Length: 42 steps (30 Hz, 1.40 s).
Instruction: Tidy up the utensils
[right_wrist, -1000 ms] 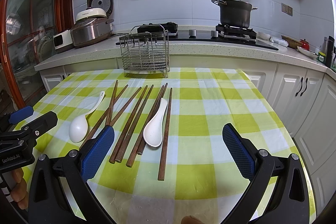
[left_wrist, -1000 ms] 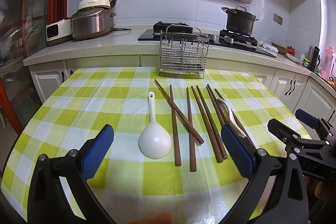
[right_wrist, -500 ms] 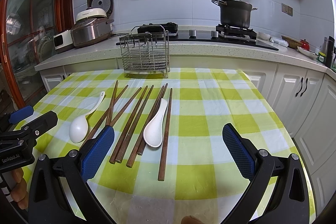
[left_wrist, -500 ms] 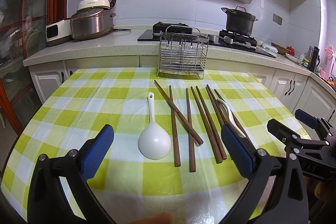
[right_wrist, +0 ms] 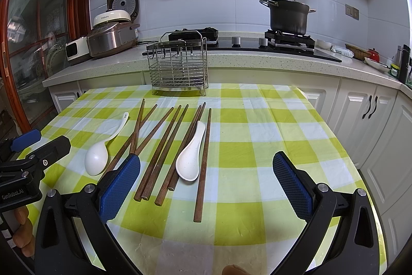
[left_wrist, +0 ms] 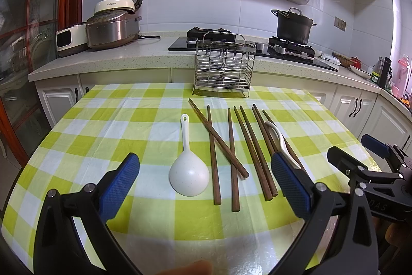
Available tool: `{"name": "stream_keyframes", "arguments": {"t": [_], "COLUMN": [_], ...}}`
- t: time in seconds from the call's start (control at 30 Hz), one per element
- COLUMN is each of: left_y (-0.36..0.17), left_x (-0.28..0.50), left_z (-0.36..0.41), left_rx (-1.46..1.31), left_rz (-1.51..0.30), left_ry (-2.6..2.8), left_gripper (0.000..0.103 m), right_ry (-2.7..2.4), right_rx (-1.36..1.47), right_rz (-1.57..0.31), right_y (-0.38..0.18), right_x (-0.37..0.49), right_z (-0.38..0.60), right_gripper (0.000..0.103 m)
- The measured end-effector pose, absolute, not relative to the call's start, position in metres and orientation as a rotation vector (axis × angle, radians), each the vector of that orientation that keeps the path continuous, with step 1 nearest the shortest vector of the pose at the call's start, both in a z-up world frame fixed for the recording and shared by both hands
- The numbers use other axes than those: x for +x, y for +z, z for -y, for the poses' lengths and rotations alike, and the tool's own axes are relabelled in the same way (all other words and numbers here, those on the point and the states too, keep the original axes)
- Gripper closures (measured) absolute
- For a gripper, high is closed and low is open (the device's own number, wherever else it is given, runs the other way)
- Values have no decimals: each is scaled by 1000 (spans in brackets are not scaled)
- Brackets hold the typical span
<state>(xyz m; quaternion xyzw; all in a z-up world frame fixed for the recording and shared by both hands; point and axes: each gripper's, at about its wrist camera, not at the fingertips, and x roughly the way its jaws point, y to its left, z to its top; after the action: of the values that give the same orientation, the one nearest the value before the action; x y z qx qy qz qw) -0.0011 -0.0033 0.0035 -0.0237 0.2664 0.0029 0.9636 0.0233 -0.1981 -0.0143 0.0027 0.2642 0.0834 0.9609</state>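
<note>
Several dark wooden chopsticks (left_wrist: 233, 156) (right_wrist: 164, 146) lie side by side on the checked table, two of them crossed. A white rice paddle (left_wrist: 188, 172) (right_wrist: 99, 153) rests at their left. A white soup spoon (right_wrist: 191, 155) (left_wrist: 282, 141) lies among the right-hand chopsticks. A wire utensil rack (left_wrist: 224, 66) (right_wrist: 177, 66) stands at the table's far edge. My left gripper (left_wrist: 206, 182) hovers open just in front of the paddle, holding nothing. My right gripper (right_wrist: 207, 182) is open above the near ends of the chopsticks and spoon, also holding nothing.
The yellow-green checked tablecloth (left_wrist: 103, 125) (right_wrist: 270, 135) covers the table. Behind runs a counter with a rice cooker (left_wrist: 110, 27), a hob and a black pot (right_wrist: 288, 14). White cabinets (right_wrist: 370, 115) stand to the right.
</note>
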Motion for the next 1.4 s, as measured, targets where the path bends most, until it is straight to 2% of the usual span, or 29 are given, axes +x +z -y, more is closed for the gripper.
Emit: {"name": "stream_keyframes", "arguments": {"t": [0.37, 0.53, 0.8, 1.1, 1.13, 1.23, 1.4], "left_y": [8, 9, -10, -21, -22, -25, -33], "left_x": [1, 1, 14, 69, 74, 95, 129], "left_z": [4, -3, -19, -52, -54, -58, -57], "left_rx": [-53, -70, -78, -150, -154, -164, -165], "left_rz": [-534, -564, -681, -839, -845, -874, -934], "left_ry": [6, 10, 17, 12, 9, -3, -24], "left_gripper": [4, 4, 4, 5, 6, 19, 32], "right_ry": [168, 189, 222, 235, 236, 235, 230], "right_rx": [7, 9, 36, 102, 102, 97, 81], "right_rz": [-523, -579, -766, -850, -853, -863, -885], "right_y": [-12, -14, -37, -45, -45, -45, -48], "right_x": [24, 30, 59, 107, 112, 129, 155], "right_z": [200, 202, 209, 217, 217, 212, 202], "right_gripper": [7, 7, 7, 7, 7, 8, 20]}}
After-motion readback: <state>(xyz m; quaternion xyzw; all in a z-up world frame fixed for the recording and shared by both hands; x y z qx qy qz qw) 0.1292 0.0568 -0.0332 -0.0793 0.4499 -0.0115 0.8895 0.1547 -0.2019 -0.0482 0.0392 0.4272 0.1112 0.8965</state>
